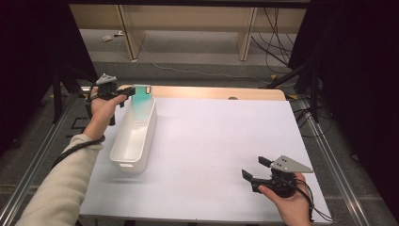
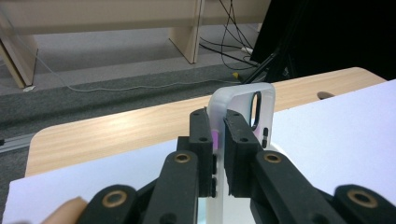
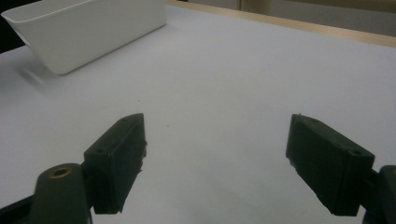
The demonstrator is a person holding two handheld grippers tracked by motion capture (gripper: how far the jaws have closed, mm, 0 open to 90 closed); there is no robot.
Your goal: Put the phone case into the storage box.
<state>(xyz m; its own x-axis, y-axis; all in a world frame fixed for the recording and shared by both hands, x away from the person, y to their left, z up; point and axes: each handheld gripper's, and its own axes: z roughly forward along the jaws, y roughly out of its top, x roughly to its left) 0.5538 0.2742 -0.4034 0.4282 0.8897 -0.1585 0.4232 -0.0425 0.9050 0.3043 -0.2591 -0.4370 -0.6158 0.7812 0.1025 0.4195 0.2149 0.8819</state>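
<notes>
High view: my left tool [image 1: 126, 92] pinches the translucent phone case [image 1: 141, 98] upright over the white bin [image 1: 123, 153] for dropping; right tool [image 1: 254, 170] idles, jaws wide, empty.

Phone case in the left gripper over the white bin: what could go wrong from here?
1. The left gripper pinches the phone case only by one thin edge, so it might twist or slip out.
2. The case hangs above the far end of the white bin; released off-centre, it could strike the rim and land on the table.
3. The right gripper stands open, far from the bin, so nothing steadies it.
</notes>
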